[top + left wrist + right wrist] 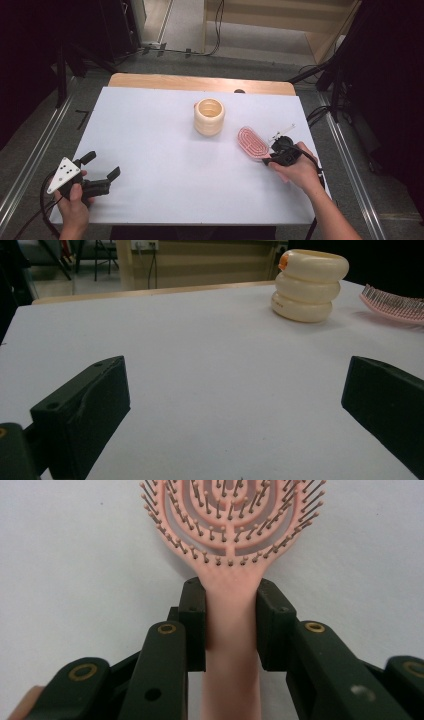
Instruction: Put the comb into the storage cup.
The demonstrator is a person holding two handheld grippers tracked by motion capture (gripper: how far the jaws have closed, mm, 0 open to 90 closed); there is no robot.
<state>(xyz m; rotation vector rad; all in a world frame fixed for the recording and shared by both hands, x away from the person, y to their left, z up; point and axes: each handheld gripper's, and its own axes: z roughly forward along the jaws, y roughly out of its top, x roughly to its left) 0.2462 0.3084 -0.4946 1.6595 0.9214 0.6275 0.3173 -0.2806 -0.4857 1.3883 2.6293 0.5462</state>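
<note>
Two things on the counter: a pink hairbrush [252, 143] and a cream ringed holder [209, 116], both lying on the right half of the white counter [150, 140].
Surroundings: the cream ringed holder stands upright behind and to the left of the brush head, near it but apart; it looks like three stacked rounded rings with an open top, and from the left gripper view [310, 285] something orange shows at its rim.
Counter edge: a wooden strip runs along the far side; beyond it lie grey floor and trailing cables.
Obstructions: open white surface lies between the brush and the holder, and between the two hands.
Brush position: near the right edge of the counter, lying flat, bristles up, head pointing away from the person and toward the holder.
Brush look: pale pink plastic, an oval openwork head of curved ribs set with thin dark-tipped bristles [230, 520], narrowing to a smooth straight handle.
Right hand-held gripper [272, 156]: clamped on the brush handle just below the head, one black jaw pressing each side in the right gripper view [231, 627].
Left hand-held gripper [102, 167]: at the near left corner of the counter, well apart from both things, its jaws wide apart with bare counter between them [235, 405].
</note>
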